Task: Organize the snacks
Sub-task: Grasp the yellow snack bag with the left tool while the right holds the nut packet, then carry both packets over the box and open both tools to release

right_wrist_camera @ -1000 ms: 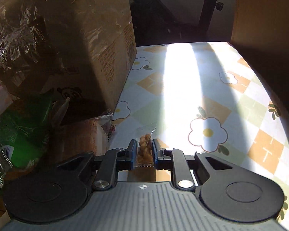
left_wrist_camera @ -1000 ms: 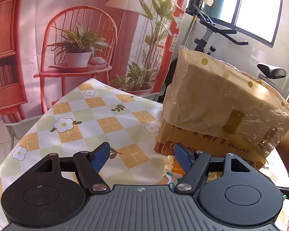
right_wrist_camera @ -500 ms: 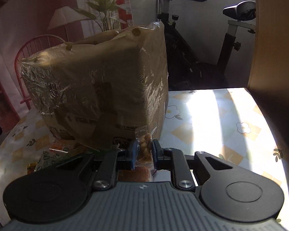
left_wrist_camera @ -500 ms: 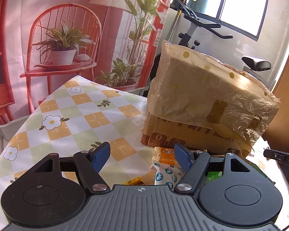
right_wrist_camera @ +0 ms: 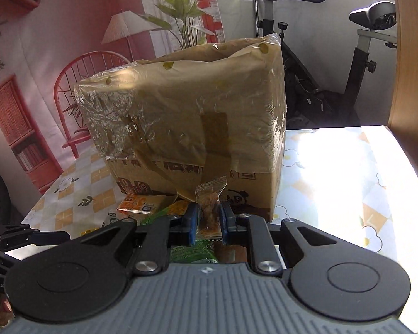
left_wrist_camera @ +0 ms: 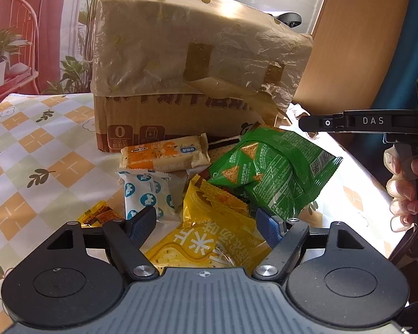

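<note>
**Right gripper holds a small snack; left gripper open over the pile**

The right gripper [right_wrist_camera: 208, 220] is clamped on a small clear packet [right_wrist_camera: 209, 211] of brown snack, raised in front of the box [right_wrist_camera: 186, 117]. The left gripper [left_wrist_camera: 206, 224] hangs over the snack pile, its jaws having just widened; the yellow bag [left_wrist_camera: 209, 239] lies below and between them, with neither pad pressing on it. Ahead lie a green bag [left_wrist_camera: 276, 172], a white-and-blue packet [left_wrist_camera: 146, 194] and an orange bar [left_wrist_camera: 164, 153], all at the foot of the box, which stands mid-table on the checked cloth [left_wrist_camera: 41, 167]. A hand [left_wrist_camera: 404, 189] grips the right gripper's handle near the table's right edge.
</note>
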`<state>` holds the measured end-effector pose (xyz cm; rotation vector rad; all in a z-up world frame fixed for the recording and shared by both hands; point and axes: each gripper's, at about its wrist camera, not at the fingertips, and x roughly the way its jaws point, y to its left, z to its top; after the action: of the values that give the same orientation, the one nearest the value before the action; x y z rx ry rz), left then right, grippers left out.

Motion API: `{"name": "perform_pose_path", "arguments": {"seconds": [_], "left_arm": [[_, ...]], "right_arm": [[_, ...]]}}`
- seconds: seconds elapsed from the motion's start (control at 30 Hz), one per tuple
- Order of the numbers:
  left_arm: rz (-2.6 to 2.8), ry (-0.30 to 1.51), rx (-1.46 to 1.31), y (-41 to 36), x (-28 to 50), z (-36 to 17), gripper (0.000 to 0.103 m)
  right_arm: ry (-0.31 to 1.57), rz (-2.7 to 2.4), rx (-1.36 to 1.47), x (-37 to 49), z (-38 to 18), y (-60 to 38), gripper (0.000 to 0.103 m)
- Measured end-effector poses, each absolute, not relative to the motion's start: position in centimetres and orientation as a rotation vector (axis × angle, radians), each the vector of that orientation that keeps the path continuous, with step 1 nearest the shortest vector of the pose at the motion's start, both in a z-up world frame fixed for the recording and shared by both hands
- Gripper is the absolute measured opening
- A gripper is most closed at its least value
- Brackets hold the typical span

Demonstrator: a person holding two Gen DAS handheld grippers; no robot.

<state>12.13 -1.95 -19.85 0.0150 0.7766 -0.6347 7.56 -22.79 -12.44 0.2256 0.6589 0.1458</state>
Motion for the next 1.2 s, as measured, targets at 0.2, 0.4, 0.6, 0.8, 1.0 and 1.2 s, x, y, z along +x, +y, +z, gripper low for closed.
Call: {"name": "perform_pose_path", "arguments": {"seconds": [0.2,0.4,0.6,0.8,1.0,1.2], "left_arm": [[-0.680,0.818,0.086,-2.6,12.5,-21.9,0.083],[-0.675,0.839,0.112,-3.4,12.8,-23.4,0.087],[-0.702,0.772,0.074,-2.5,11.4,-21.5,0.065],[-0.624,0.689,-0.019,0.3,10.5,-18.7,0.062],[-0.566,0.599,-0.040,1.8,10.3,-15.9,0.062],[-0.531,0.490,-0.057,2.4,11.3,-12.1,0.062]], "right_arm": [[0.654,0.161,0.221,7.1,-12.5,-22.3,0.018],[0.655,0.170,0.211,7.0,-12.7,-21.8,0.018],[0.647,0.170,0.206,6.8,-12.4,-21.8,0.018],[0.620,0.175,0.209,6.8,-11.9,-21.9,0.018],[0.610,0.198,0.216,6.8,-11.7,-21.4,0.018],[0.555,0.225,0.218,6.9,-9.8,-21.2,0.018]]}}
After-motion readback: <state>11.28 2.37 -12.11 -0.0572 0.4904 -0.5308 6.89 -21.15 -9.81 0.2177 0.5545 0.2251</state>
